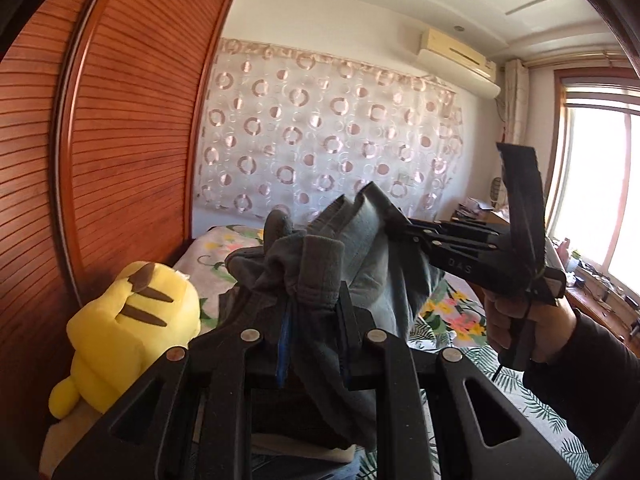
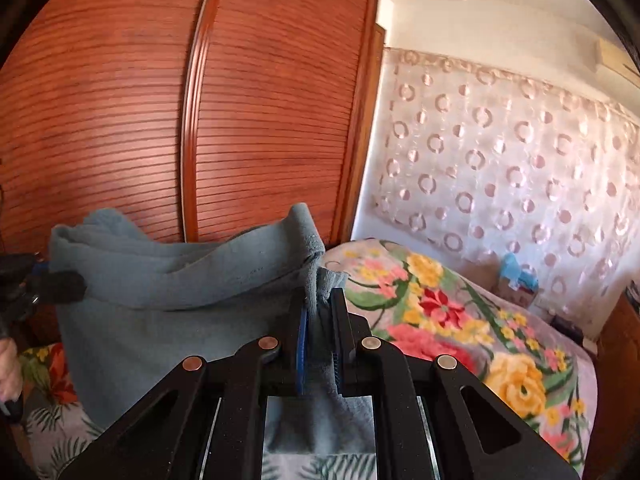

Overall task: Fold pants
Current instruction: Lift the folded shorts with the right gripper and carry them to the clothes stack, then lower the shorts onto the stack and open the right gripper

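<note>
I have the left claw clamped on a bunched edge of the grey-blue pants, blue pad against the cloth; the right claw is clamped on another edge of the same pants, so the fabric hangs stretched between the two, lifted above the floral bed; from the left view the right claw reaches in from the right, a hand around its grip; a yellow plush toy sits near left by the slatted wooden wardrobe; a circle-patterned curtain covers the far wall.
</note>
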Available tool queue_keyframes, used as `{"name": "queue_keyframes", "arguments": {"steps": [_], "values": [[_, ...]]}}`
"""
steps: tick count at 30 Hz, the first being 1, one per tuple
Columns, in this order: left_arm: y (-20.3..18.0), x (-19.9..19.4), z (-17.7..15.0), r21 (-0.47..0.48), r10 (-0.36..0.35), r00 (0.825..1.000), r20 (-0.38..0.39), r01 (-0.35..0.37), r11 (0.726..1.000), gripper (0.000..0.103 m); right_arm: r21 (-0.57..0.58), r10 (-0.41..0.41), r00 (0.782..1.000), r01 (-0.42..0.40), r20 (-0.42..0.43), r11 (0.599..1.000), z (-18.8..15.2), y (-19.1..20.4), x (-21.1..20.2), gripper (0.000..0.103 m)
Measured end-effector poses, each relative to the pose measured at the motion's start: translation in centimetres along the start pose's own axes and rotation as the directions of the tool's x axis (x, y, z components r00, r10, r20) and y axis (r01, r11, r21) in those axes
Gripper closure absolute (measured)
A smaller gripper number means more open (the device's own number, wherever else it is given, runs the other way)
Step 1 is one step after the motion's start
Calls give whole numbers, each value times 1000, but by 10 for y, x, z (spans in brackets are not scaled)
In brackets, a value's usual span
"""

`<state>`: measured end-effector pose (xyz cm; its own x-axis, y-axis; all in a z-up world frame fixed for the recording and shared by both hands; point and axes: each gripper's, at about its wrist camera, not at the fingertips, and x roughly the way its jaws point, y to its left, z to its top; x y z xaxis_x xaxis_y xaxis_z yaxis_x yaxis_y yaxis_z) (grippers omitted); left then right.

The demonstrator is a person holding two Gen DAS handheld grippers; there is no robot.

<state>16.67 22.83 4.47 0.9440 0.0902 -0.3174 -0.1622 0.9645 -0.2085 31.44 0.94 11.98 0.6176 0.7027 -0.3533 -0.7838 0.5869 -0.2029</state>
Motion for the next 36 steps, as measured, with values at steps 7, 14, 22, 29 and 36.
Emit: {"name": "queue_keyframes", "arguments": {"steps": [7,14,22,29,36], "values": [[14,6,-15,-53,64,998,-30,-65,996,81,-30,34,998,-35,-45,999,3,5,51,93],[31,22,-33,-95,107,988,-109,-118,989,80,-30,38,992,-42,-123,999,3,0,74,73],[29,20,-40,-82,122,985,-125,-133,988,75,41,18,992,-13,-125,999,-14,-33,66,65],[24,13,-40,-25,153,980,-124,-157,987,57,158,2,990,21,-140,987,-23,-46,59,65],[17,1,-39,14,157,977,-141,-157,988,51,166,15,994,3,-109,986,-32,-29,26,65]]}}
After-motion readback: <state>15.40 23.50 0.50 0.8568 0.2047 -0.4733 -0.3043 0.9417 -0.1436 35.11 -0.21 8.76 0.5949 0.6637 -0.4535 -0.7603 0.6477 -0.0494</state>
